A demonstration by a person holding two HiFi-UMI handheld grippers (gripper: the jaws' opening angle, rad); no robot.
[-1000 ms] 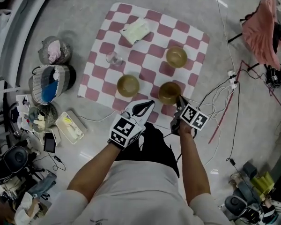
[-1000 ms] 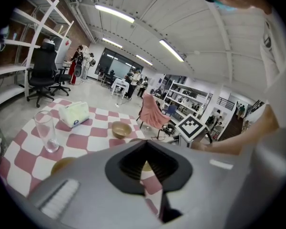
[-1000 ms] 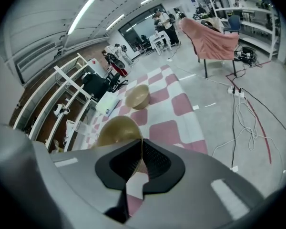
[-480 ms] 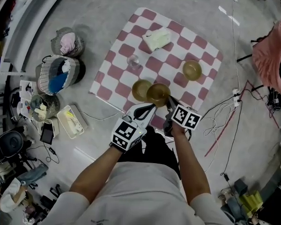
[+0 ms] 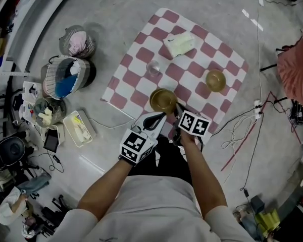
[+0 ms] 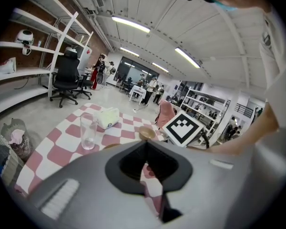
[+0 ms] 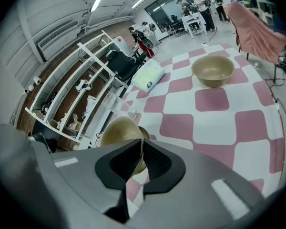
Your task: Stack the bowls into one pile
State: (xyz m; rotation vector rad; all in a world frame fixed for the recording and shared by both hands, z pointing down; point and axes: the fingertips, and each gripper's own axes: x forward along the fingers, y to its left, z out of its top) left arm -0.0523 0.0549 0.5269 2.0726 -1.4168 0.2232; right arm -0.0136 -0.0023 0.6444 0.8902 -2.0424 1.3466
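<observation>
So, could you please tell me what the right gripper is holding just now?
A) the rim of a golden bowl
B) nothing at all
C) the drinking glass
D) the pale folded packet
A: the right gripper view shows the right gripper with jaws shut on the thin rim of the golden bowl; the glass and pale packet lie apart on the checked cloth.

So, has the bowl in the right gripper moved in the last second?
Yes. The held bowl went left across the checkered cloth, toward the glass and away from the lone bowl.
</observation>
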